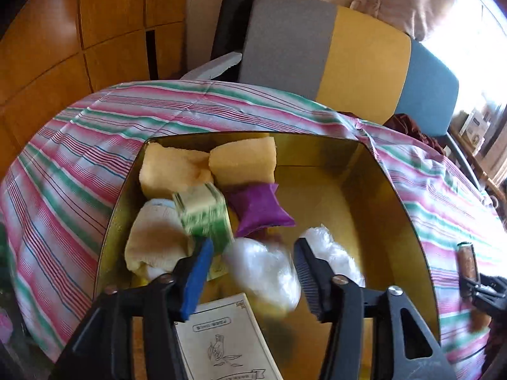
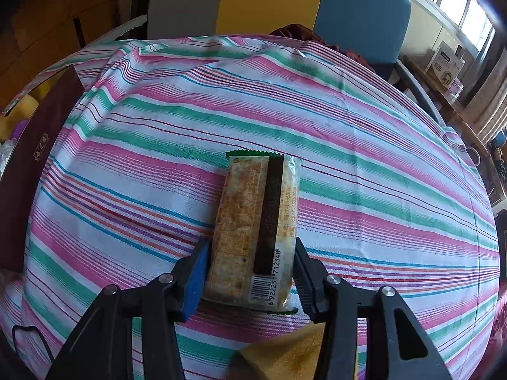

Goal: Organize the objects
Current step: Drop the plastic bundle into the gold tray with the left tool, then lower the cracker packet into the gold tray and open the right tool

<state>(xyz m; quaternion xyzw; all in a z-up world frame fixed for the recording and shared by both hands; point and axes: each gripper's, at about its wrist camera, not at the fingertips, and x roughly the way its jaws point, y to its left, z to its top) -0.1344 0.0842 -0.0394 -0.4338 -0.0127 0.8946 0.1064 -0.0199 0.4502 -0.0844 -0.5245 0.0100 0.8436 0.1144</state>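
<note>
An open gold box [image 1: 396,190] sits on the striped tablecloth [image 1: 79,164]. It holds two yellow sponges [image 1: 244,164], a purple packet [image 1: 259,209], a blurred green-striped packet [image 1: 206,215], a cream cloth [image 1: 155,240], white plastic bags [image 1: 263,272] and a white printed carton [image 1: 221,342]. My left gripper [image 1: 253,247] hangs open over the box, its pads touching nothing. The green packet lies just past its blue-padded finger. In the right wrist view my right gripper [image 2: 251,243] is shut on a wrapped snack bar [image 2: 247,215] with a barcode, low over the cloth.
A grey, yellow and blue chair back [image 1: 364,63] stands behind the table. The box's dark maroon outer wall [image 2: 35,164] shows at the left of the right wrist view. A yellow sponge corner [image 2: 285,357] lies under the right gripper. Shelves with cartons [image 2: 446,63] stand far right.
</note>
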